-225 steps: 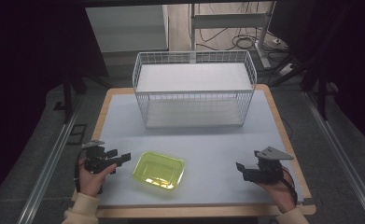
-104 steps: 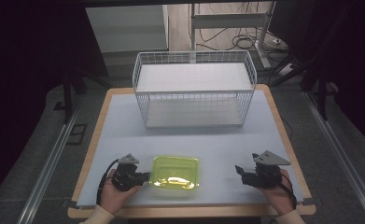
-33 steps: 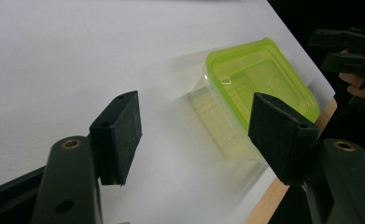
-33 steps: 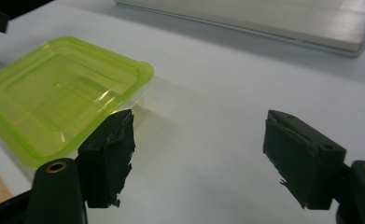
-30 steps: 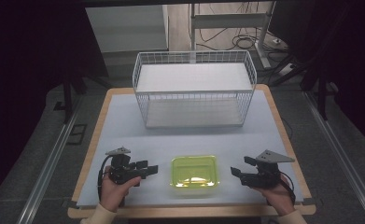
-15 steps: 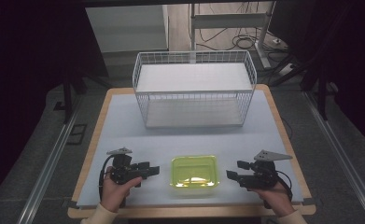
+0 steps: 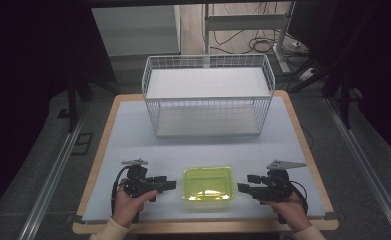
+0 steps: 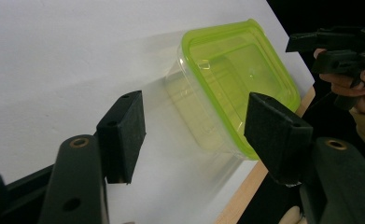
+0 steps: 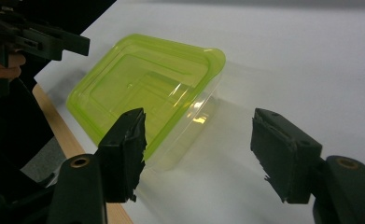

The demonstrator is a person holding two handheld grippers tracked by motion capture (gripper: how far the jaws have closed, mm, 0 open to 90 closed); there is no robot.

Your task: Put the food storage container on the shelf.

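My two grippers — left gripper, right gripper — had their jaws apart beside the green box near the table's front edge. It looked light and slippery — grab its rim.

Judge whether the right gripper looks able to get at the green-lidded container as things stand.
Probably yes. The right gripper is open and points at the green-lidded container with bare table between them; the left gripper sits apart on the far side.

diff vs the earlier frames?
The green-lidded container slid right along the table's near edge, pushed by the left gripper, which then backed off, open. The right gripper closed in toward it, open, not touching. The wire basket stayed put.
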